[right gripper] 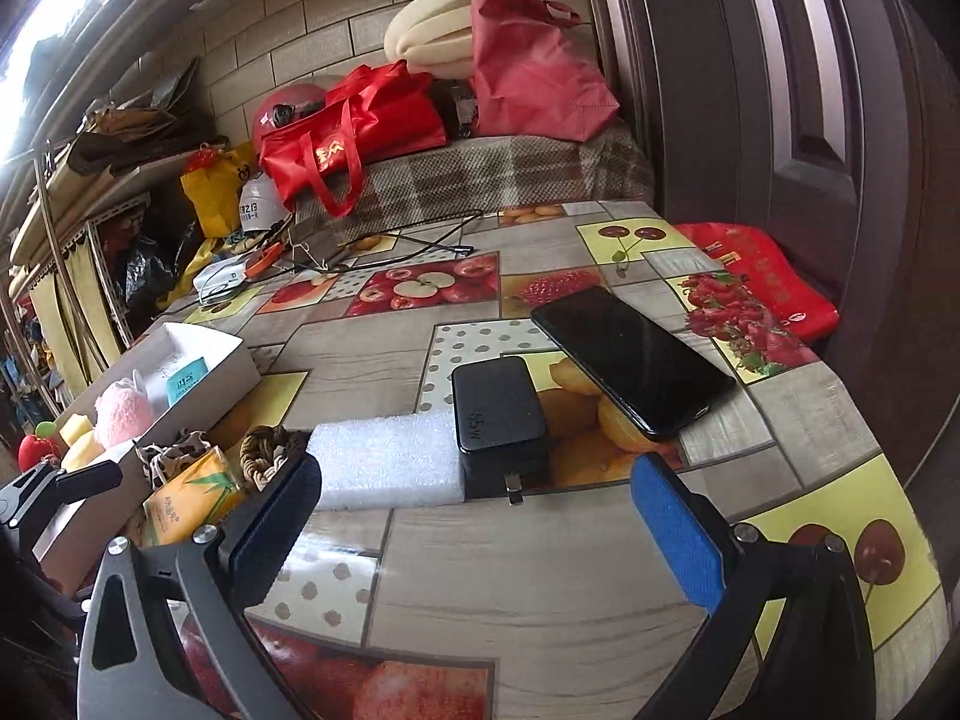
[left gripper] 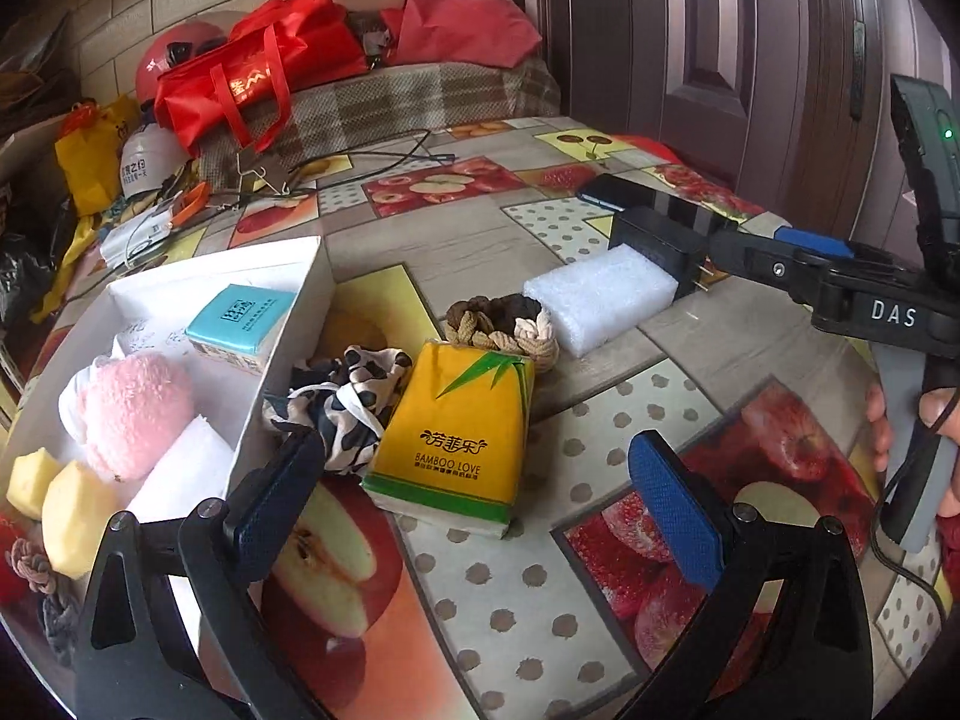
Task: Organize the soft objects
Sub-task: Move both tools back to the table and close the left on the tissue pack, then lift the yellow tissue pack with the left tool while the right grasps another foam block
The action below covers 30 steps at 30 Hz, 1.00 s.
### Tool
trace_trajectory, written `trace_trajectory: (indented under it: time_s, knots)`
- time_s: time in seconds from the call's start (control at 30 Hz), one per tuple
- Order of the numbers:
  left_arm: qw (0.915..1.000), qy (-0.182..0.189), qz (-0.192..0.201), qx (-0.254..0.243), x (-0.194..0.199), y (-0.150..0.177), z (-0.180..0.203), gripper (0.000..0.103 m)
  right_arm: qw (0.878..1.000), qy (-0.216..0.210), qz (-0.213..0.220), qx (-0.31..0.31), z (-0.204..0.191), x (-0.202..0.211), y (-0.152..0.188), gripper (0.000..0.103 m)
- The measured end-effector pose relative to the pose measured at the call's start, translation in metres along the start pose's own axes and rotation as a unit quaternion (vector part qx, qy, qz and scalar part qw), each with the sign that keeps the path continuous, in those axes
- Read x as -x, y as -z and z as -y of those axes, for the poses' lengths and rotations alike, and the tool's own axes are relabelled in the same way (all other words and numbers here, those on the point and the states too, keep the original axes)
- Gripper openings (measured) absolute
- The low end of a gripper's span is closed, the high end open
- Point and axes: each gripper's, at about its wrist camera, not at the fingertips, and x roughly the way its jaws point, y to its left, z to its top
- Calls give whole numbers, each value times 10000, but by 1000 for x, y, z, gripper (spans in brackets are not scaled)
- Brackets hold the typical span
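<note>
Yellow tissue pack flat beside white box.

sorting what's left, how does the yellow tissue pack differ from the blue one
The yellow tissue pack lies on the tablecloth outside the white box; the blue tissue pack sits inside it. The yellow one carries a green bamboo-leaf print and "BAMBOO LOVE"; the blue one has a plain light-blue top with small dark print. The yellow one looks larger, though it is nearer the camera. Both are soft wrapped tissue packs.
</note>
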Motion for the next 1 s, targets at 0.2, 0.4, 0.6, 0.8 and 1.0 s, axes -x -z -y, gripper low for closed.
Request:
trace_trajectory:
  time_s: [0.2,0.4,0.6,0.8,1.0]
  knots:
    - [9977,257,-616,-79,-23,5,2,68,9953,-448,-348,789,-25,-12,3,103]
    - [9970,444,-611,172,-24,4,-14,51,9841,-919,-904,1222,-50,-42,3,103]
    - [9971,427,-585,250,-25,2,-26,50,9875,-839,-1076,784,-38,-62,-6,103]
    - [9967,431,-561,387,-24,2,-30,50,9873,-538,-1491,117,-12,-80,-8,103]
    - [9975,331,-556,286,-24,2,-26,50,9883,-538,-1371,396,-21,-76,-10,103]
